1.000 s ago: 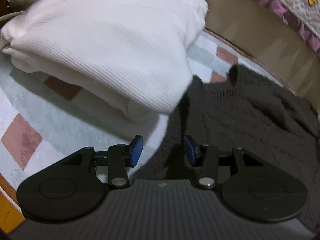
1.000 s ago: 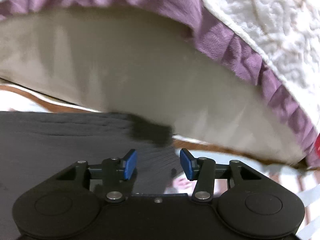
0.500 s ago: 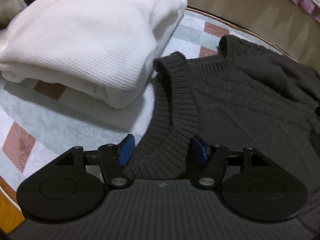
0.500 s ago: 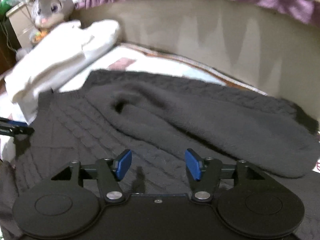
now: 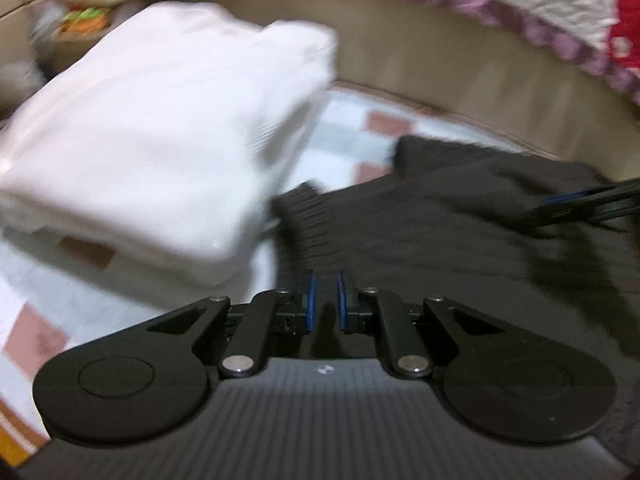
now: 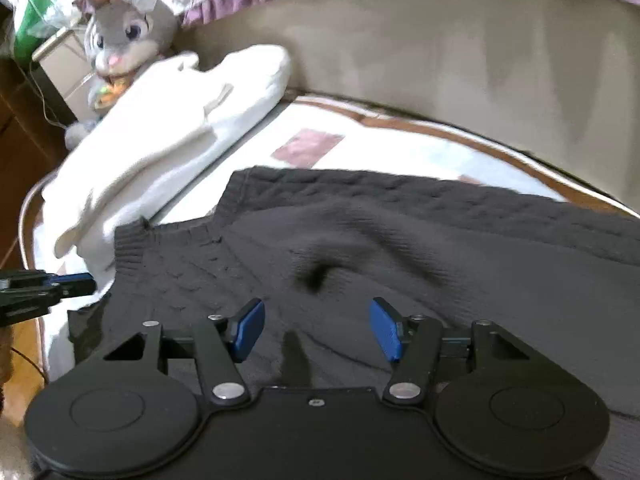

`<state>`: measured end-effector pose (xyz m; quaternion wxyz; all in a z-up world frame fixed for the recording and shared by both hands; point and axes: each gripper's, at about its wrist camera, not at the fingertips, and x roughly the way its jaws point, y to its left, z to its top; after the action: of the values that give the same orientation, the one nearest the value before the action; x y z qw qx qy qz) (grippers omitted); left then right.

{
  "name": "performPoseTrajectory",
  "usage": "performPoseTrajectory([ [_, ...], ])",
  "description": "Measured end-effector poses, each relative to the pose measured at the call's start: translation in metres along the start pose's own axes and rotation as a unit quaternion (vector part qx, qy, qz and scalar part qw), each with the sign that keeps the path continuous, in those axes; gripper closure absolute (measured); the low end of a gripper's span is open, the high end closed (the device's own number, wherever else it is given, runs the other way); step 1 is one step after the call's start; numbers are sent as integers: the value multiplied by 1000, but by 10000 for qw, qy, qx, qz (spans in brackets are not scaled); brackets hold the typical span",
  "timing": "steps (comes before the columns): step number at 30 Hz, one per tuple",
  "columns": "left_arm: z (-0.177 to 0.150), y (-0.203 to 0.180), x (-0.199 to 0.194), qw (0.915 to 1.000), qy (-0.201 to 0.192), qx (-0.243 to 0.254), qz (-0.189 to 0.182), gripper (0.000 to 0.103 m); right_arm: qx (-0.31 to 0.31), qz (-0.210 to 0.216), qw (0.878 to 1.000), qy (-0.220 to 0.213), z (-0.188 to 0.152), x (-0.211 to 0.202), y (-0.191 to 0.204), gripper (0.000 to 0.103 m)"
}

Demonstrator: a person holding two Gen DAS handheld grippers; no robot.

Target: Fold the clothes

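A pale checked mat (image 6: 360, 148) with pink squares covers the surface, backed by a beige upholstered wall (image 6: 460, 52) under a purple-frilled quilt (image 5: 520, 12). A grey plush rabbit (image 6: 128, 36) sits in the far left corner.

On the mat lies a dark grey cable-knit sweater (image 6: 360, 232), spread out with its ribbed edge towards the left, partly folded over on itself at the far side. Just beside it on the left, touching or nearly touching its ribbed corner, rests a folded white garment (image 5: 160, 132).

The left gripper (image 5: 325, 300) has its blue pads drawn almost together over the sweater's ribbed edge, with only a narrow dark gap between them; dark knit fills that gap, and the pads appear to pinch a fold of it, though motion blur makes the contact hard to confirm. In the right wrist view it reaches in from the left at the sweater's corner.

The right gripper (image 6: 318, 330) hovers above the middle of the sweater with its jaws standing well apart, nothing between the pads.
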<state>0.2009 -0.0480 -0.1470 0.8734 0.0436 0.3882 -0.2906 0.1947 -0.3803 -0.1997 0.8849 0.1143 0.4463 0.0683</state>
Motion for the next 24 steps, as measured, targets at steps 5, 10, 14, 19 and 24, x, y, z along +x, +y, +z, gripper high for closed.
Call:
performPoseTrajectory([
  [5, -2, -39, 15, 9983, -14, 483, -331, 91, -980, -721, 9926, -16, 1, 24, 24, 98],
  [10, -12, -47, 41, 9948, 739, 670, -188, 90, 511, -486, 9974, -129, 25, 17, -25, 96],
  [14, -9, -30, 39, 9954, 889, 156, -317, 89, 2101, 597, 9758, 74, 15, 0, -72, 63],
  [19, -6, -19, 35, 9958, 873, -165, -234, 87, 2062, 107, 9773, -480, -18, -64, -102, 54],
  [24, 2, -29, 28, 9984, 397, -63, -388, 86, 973, -1049, 9893, -298, -53, -107, -123, 56],
])
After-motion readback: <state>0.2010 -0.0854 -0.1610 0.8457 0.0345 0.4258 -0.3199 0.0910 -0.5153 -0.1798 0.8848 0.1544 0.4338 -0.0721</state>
